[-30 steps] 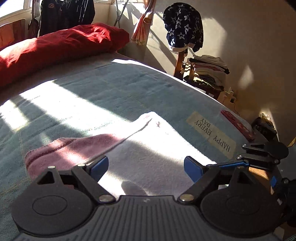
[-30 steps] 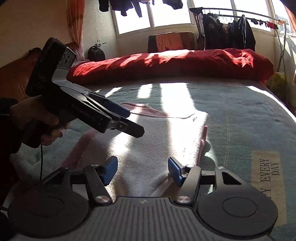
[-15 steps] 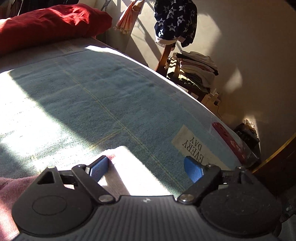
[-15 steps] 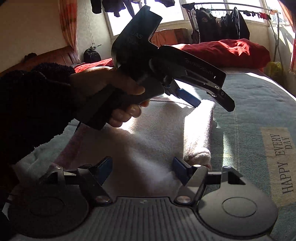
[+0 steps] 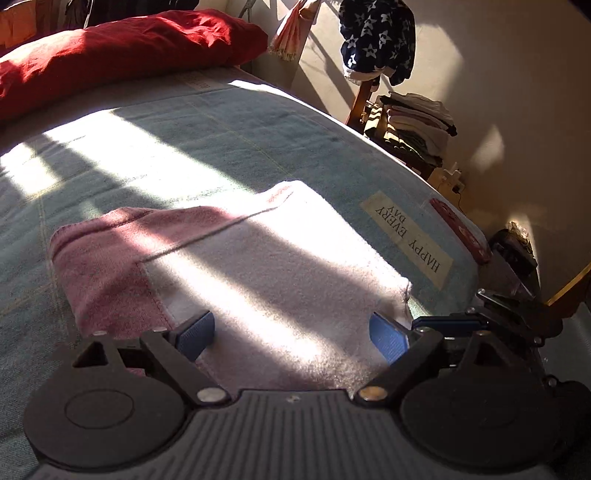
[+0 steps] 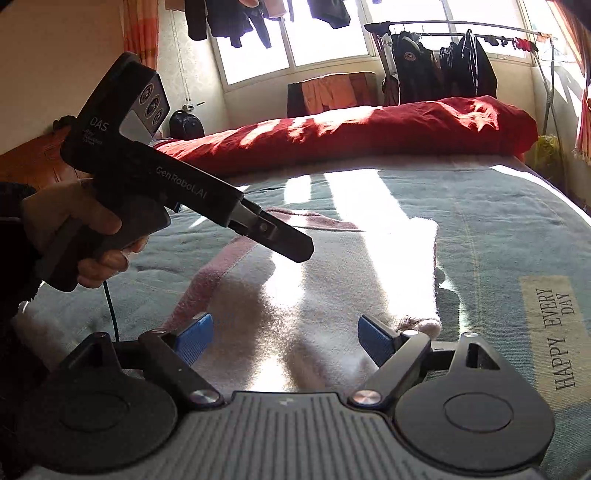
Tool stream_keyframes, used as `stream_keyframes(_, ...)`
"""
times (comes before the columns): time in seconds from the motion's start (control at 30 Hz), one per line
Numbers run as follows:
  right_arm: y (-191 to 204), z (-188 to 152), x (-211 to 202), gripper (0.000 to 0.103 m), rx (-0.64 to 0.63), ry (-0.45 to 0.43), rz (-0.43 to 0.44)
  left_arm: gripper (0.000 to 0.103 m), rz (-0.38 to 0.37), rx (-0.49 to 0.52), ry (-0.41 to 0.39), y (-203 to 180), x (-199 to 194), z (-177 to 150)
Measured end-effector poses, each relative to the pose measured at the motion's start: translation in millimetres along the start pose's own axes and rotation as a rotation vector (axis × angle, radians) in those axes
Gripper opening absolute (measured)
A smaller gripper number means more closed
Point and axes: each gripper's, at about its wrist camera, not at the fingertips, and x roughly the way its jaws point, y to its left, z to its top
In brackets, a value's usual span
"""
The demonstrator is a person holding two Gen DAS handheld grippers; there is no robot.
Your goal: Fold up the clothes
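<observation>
Right wrist view: right hand-held gripper (image 6: 286,338) opening, nothing clamped, over the folded towel (image 6: 325,280); best pinch both layers at five o'clock.

A long red pillow (image 6: 369,129) lies across the head of the blue-green bedspread (image 5: 221,140), which bears a "HAPPY EVERY DAY" label (image 6: 554,332). Dark garments hang on a drying rack (image 6: 461,27) by the window (image 6: 295,33), and a star-patterned garment (image 5: 376,37) drapes a chair stacked with folded clothes (image 5: 417,125)

1. Left gripper (image 6: 291,247): black pistol-grip body, white "DAS" and "GenRobot.AI" lettering, three round lenses, thin dark cable.
2. Right gripper (image 6: 284,338): black ribbed housing, blue ridged pads (image 6: 194,338), silver screws.
3. Dark fuzzy sleeve (image 6: 14,229).
</observation>
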Motion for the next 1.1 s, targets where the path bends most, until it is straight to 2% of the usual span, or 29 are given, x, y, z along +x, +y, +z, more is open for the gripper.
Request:
stream_keyframes(0.07,5,-4,2,0.095,-0.008,0.033,0.002,0.091,-0.002,-0.013,-0.019,4,0,-10)
stream_keyframes(0.17,10,-11,1,0.095,-0.011,0.077,-0.022,0.091,-0.008,-0.061,-0.05,0,-14,-4)
stream_keyframes(0.27,19,-9,-9,0.095,-0.011,0.057,-0.012,0.091,-0.056,-0.036,-0.103,-13,-27,-4)
stream_keyframes(0.37,28,-2,-9,0.097,-0.038,0.039,-0.005,0.092,-0.065,-0.043,-0.084,-12,-20,-12)
stream_keyframes(0.47,29,-3,9,0.097,-0.063,0.082,-0.029,0.092,-0.055,-0.097,-0.046,1,-7,-21)
stream_keyframes(0.57,14,-15,23,0.097,-0.026,0.15,-0.107,0.092,-0.138,-0.182,-0.086,22,-10,-27)
stream_keyframes(0.63,3,-20,18,0.097,-0.002,0.146,-0.103,0.092,-0.154,-0.187,-0.084,26,-12,-27)
stream_keyframes(0.77,0,-10,1,0.097,0.052,0.102,-0.075,0.092,-0.115,-0.126,-0.075,12,-16,-22)
stream_keyframes(0.93,8,17,7,0.097,-0.062,0.064,-0.098,0.092,-0.053,-0.012,-0.112,-6,-26,-15)
stream_keyframes(1.03,8,36,21,0.097,-0.146,0.057,-0.131,0.092,-0.017,-0.02,-0.117,3,-28,-8)
stream_keyframes(1.1,1,46,37,0.099,-0.169,0.083,-0.131,0.092,-0.005,-0.038,-0.109,11,-25,-3)
